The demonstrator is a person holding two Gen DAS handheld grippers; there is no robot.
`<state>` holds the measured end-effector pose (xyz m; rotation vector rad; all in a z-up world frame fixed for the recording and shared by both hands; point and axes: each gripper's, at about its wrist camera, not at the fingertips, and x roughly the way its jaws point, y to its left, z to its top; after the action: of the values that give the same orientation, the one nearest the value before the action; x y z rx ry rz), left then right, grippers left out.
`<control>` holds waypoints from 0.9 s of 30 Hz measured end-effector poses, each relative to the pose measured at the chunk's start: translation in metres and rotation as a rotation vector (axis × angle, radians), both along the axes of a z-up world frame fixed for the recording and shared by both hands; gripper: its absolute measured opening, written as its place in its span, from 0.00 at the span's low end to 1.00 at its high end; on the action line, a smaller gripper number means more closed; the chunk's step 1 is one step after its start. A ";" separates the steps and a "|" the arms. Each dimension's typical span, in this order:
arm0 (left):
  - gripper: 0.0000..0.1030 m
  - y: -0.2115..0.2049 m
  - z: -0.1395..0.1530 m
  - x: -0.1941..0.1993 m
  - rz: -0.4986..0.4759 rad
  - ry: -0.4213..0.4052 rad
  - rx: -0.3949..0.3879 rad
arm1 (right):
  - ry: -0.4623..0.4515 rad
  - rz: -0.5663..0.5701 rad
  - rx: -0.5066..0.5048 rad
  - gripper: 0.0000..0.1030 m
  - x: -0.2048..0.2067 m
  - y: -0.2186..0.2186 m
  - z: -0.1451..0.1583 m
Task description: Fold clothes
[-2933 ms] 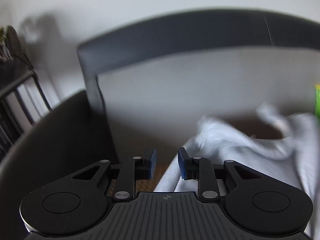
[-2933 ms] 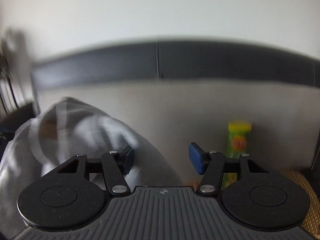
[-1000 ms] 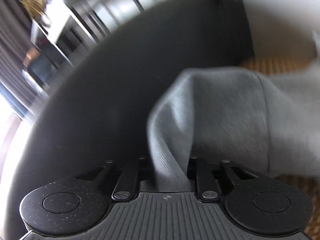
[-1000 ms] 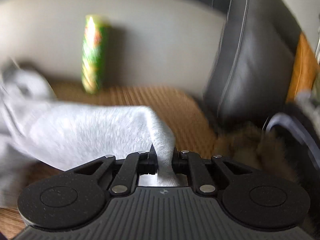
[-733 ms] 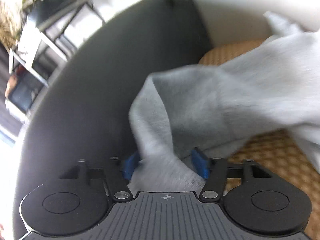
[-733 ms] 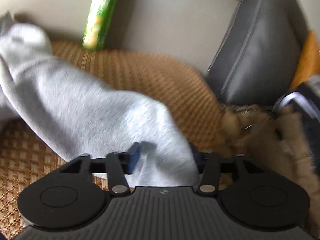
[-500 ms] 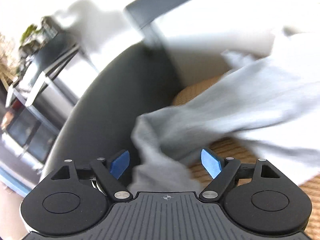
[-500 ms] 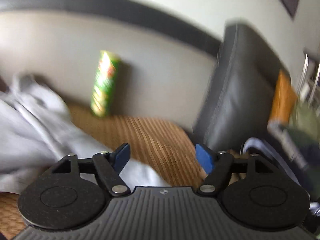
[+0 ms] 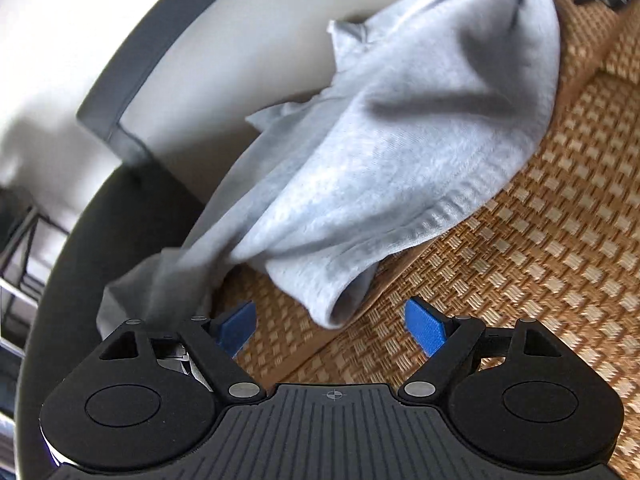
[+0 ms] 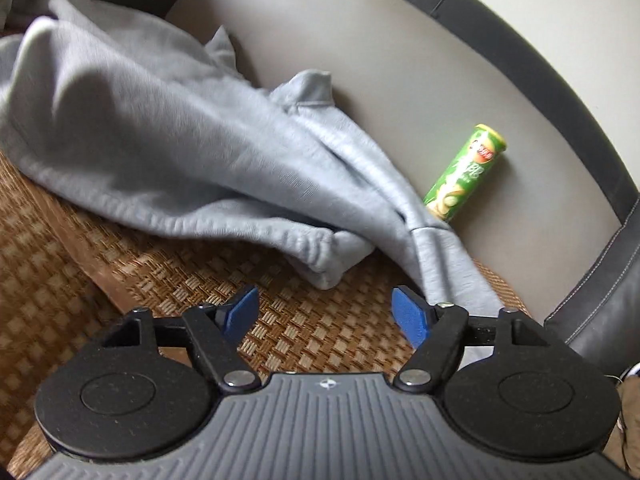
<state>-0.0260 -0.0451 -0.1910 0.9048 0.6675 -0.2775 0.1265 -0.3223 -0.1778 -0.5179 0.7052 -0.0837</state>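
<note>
A light grey sweatshirt (image 9: pixel 392 128) lies crumpled on a woven straw mat (image 9: pixel 540 264) on a sofa seat. My left gripper (image 9: pixel 330 326) is open and empty, just in front of the garment's ribbed hem corner. One sleeve trails down past its left finger. In the right wrist view the sweatshirt (image 10: pixel 160 128) spreads from the upper left. My right gripper (image 10: pixel 322 314) is open and empty above the mat (image 10: pixel 168 280). A sleeve runs down beside its right finger.
A green chip can (image 10: pixel 464 174) leans against the grey sofa back (image 10: pixel 400 80). A dark leather armrest (image 10: pixel 600 300) stands at the right, another armrest (image 9: pixel 100 248) at the left. A metal shelf (image 9: pixel 16 264) is beyond the left armrest.
Both grippers were shut on the sweatshirt's sleeves a second ago. They have opened, let the cloth drop onto the mat, and now look down on it.
</note>
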 end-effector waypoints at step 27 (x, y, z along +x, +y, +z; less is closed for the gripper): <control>0.05 0.078 0.147 0.054 0.249 0.077 -0.799 | -0.017 -0.085 0.728 0.13 0.018 -0.059 0.105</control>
<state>0.0284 0.0333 -0.0437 0.0462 0.6545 -0.3203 0.1444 -0.3811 -0.0728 0.2094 0.6867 0.0893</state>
